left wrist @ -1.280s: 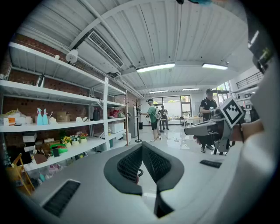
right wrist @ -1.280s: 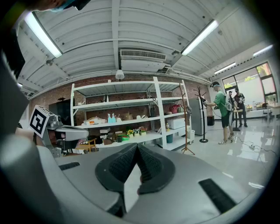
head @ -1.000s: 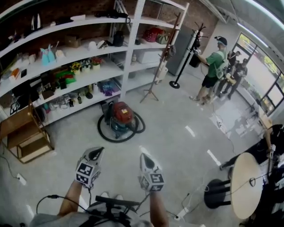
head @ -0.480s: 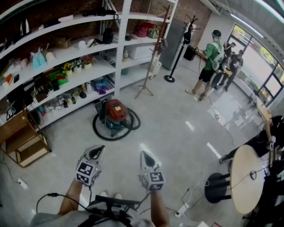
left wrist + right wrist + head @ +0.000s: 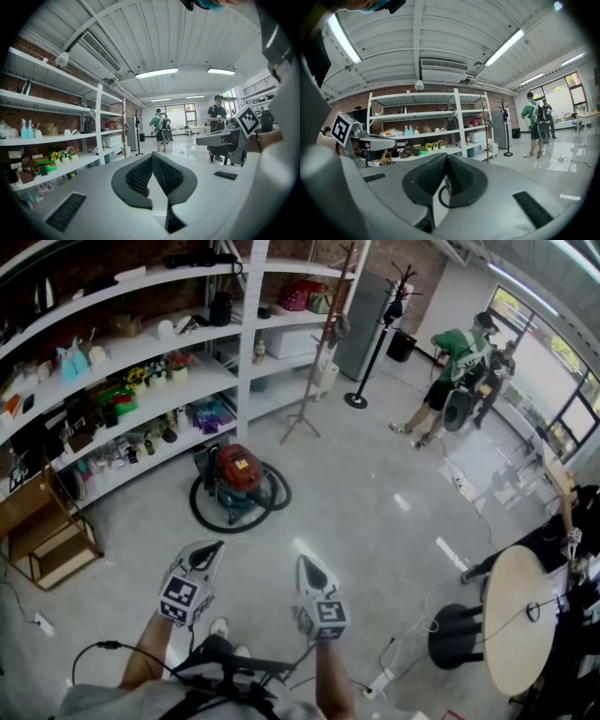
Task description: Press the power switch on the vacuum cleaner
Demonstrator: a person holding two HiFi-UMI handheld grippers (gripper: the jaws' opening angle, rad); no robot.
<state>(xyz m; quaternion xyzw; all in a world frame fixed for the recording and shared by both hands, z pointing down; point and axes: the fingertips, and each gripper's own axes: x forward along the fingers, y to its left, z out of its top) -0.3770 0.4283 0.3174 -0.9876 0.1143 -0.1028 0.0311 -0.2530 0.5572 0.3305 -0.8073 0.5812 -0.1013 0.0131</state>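
Left tongs [image 5: 209, 548] and right tongs [image 5: 306, 562] hang closed, empty, vacuum cleaner [image 5: 236, 476] well ahead.

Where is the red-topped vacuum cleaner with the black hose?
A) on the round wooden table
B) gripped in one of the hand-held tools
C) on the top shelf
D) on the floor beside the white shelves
D: the red-topped vacuum cleaner stands on the grey floor beside the white shelves, far ahead of the left tool and right tool.

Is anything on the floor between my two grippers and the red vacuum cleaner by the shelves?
Nothing visible does. Bare grey floor separates the left gripper and right gripper from the red vacuum cleaner; only its own black hose loops around it.
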